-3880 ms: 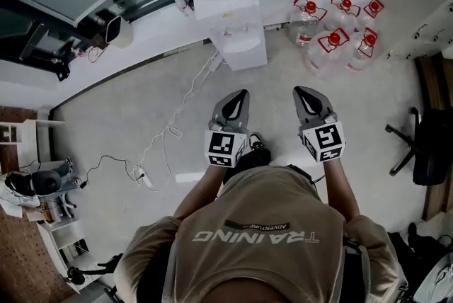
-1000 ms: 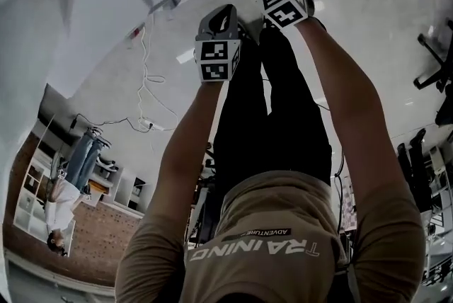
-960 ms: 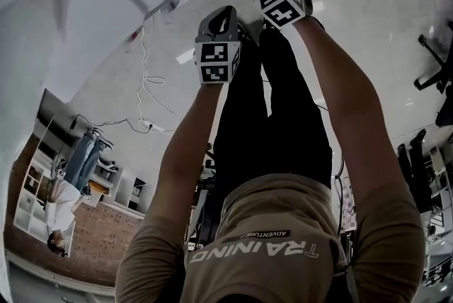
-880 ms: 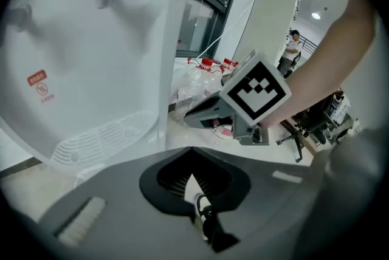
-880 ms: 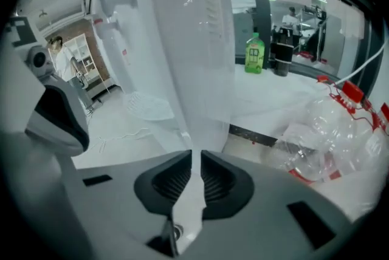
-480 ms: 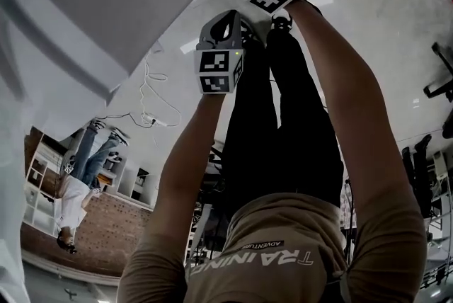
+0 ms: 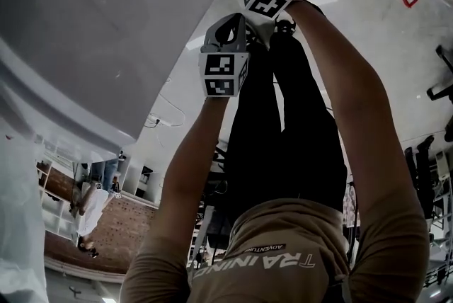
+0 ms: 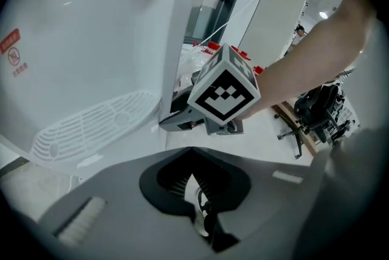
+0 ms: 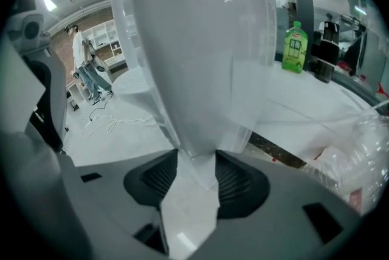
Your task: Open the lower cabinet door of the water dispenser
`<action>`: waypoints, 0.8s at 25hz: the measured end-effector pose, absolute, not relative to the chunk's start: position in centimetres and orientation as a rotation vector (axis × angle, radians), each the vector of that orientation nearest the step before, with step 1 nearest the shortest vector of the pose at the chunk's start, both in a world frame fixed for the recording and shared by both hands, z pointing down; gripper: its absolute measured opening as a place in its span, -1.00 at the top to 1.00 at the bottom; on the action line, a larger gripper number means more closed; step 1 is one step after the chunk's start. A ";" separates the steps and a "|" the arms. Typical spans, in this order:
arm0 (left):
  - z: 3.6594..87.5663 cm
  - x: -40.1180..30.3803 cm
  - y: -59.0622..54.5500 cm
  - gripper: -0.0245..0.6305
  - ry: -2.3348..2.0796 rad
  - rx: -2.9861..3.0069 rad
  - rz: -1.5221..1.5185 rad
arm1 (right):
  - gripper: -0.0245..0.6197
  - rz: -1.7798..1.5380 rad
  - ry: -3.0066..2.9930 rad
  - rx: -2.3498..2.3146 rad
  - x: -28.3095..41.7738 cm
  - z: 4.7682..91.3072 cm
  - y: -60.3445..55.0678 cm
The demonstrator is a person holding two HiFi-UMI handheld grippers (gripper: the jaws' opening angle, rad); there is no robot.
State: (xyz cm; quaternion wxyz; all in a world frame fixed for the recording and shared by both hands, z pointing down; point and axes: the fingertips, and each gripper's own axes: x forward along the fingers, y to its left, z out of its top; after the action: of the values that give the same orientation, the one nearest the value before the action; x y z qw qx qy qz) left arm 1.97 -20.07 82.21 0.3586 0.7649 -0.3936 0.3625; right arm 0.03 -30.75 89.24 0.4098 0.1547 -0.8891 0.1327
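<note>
By door (image 9: 194, 70), right tongs (image 9: 197, 158): just opened, straddling its edge
Left tongs (image 8: 193, 158): closed, empty
Next: clamp edge, pull

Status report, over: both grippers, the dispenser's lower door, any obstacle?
Status: right gripper jaws just opening, white edge of water dispenser between them, not clamped. Second, left gripper shut, empty. State of lower door: cannot tell. No obstacle seen.

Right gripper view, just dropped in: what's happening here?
A person is bent low at the water dispenser with a gripper in each hand. The right gripper has just been opening its jaws; a white edge low on the dispenser, probably the cabinet door's, stands between them, unclamped. The left gripper hangs beside it, shut and empty.
</note>
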 end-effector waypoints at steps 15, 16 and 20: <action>83.5 0.8 -19.5 0.93 -1.027 1.900 0.925 | 0.50 0.447 -2.158 0.347 0.6 89.5 -30.5; 83.5 0.7 -19.5 0.93 -1.029 1.898 0.923 | 0.50 0.451 -2.153 0.346 0.6 89.5 -30.5; 83.1 -0.2 -19.5 0.93 -1.037 1.888 0.908 | 0.52 0.450 -2.126 0.318 0.5 89.0 -29.9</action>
State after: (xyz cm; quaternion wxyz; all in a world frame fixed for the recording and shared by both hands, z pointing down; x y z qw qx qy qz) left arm -0.15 -19.46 83.14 0.3915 0.7432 -0.4082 0.3575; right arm 0.51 -29.91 88.96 0.4551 0.1289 -0.8620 0.1825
